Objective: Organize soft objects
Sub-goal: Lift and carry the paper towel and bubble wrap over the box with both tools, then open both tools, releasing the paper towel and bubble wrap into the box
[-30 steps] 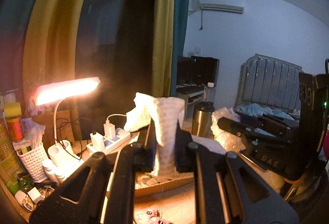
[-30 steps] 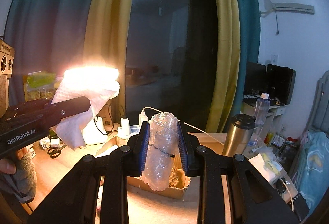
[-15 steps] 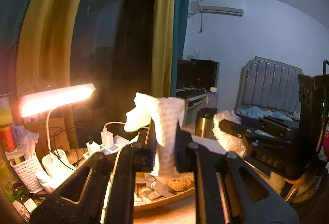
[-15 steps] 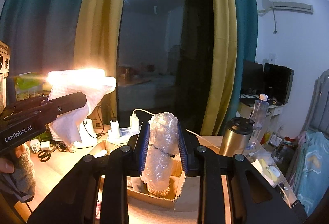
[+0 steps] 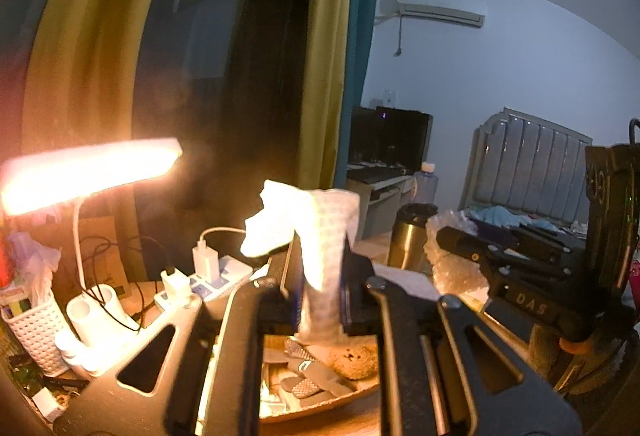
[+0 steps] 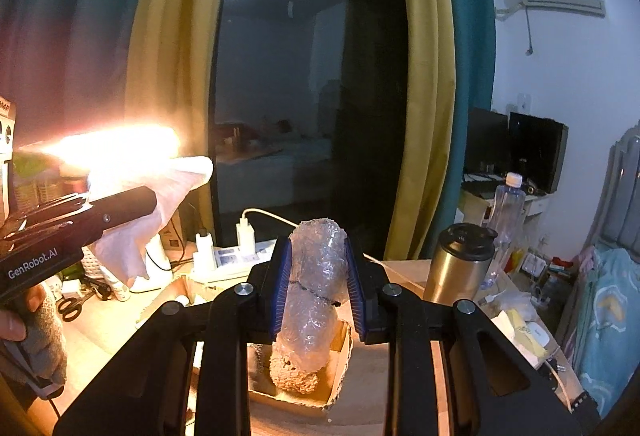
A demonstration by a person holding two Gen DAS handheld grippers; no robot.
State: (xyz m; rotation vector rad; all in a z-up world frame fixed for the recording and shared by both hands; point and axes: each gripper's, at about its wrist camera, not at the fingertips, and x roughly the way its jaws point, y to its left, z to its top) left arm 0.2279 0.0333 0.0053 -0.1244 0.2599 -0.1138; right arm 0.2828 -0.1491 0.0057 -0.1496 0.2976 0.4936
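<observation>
A white cloth (image 5: 320, 236) is clamped between the pads of the left gripper (image 5: 320, 300). It is embossed with a fine dotted texture, stands up as a narrow column between the pads, and flops over at the top into a crumpled corner lit bright by the lamp (image 5: 88, 172). Its lower end hangs just above the box (image 5: 320, 400).

A wad of clear bubble wrap (image 6: 316, 288) is pinched between the blue pads of the right gripper (image 6: 318, 292). It is rolled into an upright, wrinkled cylinder, glossy and translucent, with a dark thread-like line across its middle. It is held over the open cardboard box (image 6: 340, 384), where a tan, porous sponge (image 6: 294, 372) is seen lying directly below it.

In the right wrist view the left gripper (image 6: 148, 204) is seen at the left with the cloth (image 6: 136, 232) draped from it, well apart from the wrap. A steel mug (image 6: 456, 264) stands on the desk (image 6: 404, 268) beside the box.
</observation>
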